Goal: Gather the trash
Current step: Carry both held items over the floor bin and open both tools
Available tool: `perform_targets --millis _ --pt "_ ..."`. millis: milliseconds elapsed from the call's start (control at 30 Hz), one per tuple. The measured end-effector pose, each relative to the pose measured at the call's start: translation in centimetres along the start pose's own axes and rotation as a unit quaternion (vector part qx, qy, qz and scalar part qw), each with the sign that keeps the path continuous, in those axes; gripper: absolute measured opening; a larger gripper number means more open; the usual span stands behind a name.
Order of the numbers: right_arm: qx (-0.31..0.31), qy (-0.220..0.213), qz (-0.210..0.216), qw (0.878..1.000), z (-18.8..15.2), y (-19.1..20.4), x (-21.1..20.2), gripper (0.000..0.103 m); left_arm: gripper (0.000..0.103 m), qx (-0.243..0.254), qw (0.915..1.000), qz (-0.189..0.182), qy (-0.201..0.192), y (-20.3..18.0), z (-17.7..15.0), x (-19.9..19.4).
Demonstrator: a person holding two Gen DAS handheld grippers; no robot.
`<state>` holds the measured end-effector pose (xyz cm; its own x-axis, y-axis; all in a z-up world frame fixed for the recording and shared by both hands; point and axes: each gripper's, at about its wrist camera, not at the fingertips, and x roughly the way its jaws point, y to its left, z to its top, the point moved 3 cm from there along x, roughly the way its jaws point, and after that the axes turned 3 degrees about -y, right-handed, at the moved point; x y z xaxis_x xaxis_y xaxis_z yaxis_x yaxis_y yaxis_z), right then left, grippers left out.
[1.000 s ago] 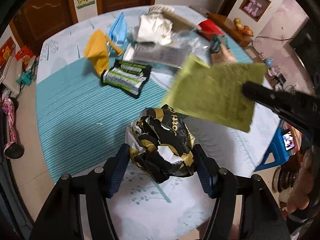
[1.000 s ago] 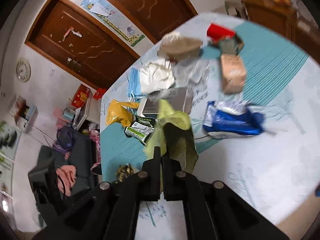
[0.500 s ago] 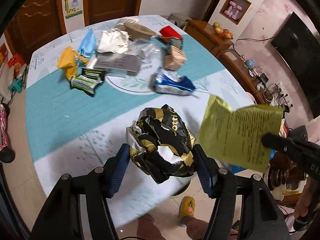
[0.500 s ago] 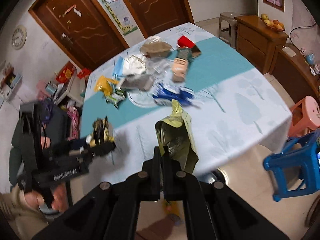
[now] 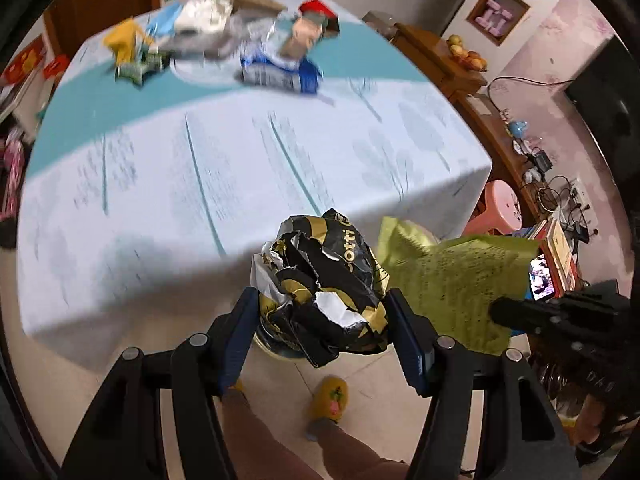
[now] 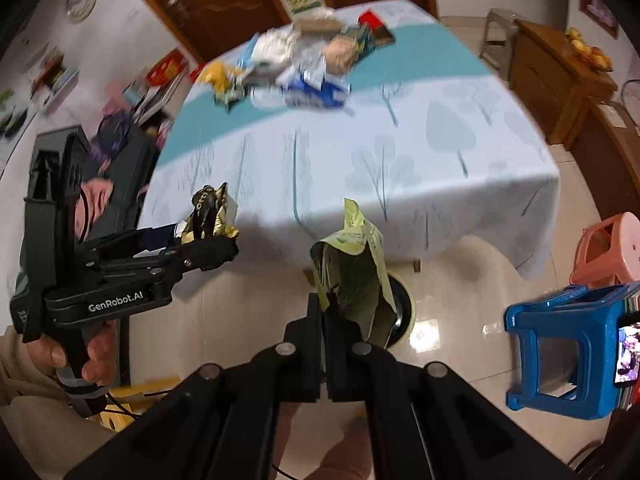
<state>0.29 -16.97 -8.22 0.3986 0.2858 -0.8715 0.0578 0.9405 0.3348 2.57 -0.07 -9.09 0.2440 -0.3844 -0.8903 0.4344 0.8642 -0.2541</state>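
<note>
Black-and-gold crumpled wrapper (image 5: 324,284), foil lining showing at the tears, pinched between the blue-padded fingers of the left hand-held gripper (image 5: 322,332); held past the near edge of the table (image 5: 248,168), above tiled floor and a round bin (image 5: 276,346) partly hidden beneath it. Yellow-green printed paper (image 5: 452,284), just right of the wrapper, nipped at its lower right corner by the right hand-held gripper (image 5: 500,310). Far end of the table: blurred litter pile, including a blue-and-white packet (image 5: 280,74) and a yellow wrapper (image 5: 122,38). A yellow slipper (image 5: 330,400) on the floor below. Right wrist view: right hand-held gripper (image 6: 324,308), fingers pressed together on the folded yellow-green paper (image 6: 352,276), which stands upward from the tips over the round bin (image 6: 402,312). Left hand-held gripper (image 6: 208,236) at left, gripped by a hand (image 6: 86,354), carrying the black-and-gold wrapper (image 6: 210,210) beside the table's edge. Blue stool (image 6: 568,344) and pink stool (image 6: 608,248) at right.
</note>
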Motion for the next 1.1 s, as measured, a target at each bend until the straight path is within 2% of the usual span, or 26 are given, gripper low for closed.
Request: perform_targets --millis 233,500,700,833,933,1100 --pt "0.015 0.064 0.014 0.998 -4.1 -2.8 6.2 0.001 0.062 -0.032 0.9990 0.023 0.021 -0.8 -4.4 5.0" --pt "0.045 0.115 0.004 0.992 -7.6 -6.3 17.4 0.001 0.062 -0.050 0.9960 0.057 0.047 0.5 -8.6 14.2" --pt "0.062 0.131 -0.027 0.989 -9.9 -9.7 26.8 0.001 0.062 -0.023 0.9958 0.076 0.045 0.9 -10.7 23.0" --pt "0.090 0.133 -0.042 0.986 -11.5 -12.5 32.3 0.001 0.063 -0.021 0.9961 0.074 0.044 2.4 -11.6 28.7" --pt "0.104 0.131 -0.049 0.985 -12.1 -13.9 34.8 0.001 0.064 -0.007 0.9956 0.079 0.050 3.1 -12.2 32.8" --pt "0.122 0.122 -0.060 0.983 -12.3 -15.6 37.5 0.001 0.068 0.003 0.9951 0.084 0.052 3.8 -12.1 36.0"
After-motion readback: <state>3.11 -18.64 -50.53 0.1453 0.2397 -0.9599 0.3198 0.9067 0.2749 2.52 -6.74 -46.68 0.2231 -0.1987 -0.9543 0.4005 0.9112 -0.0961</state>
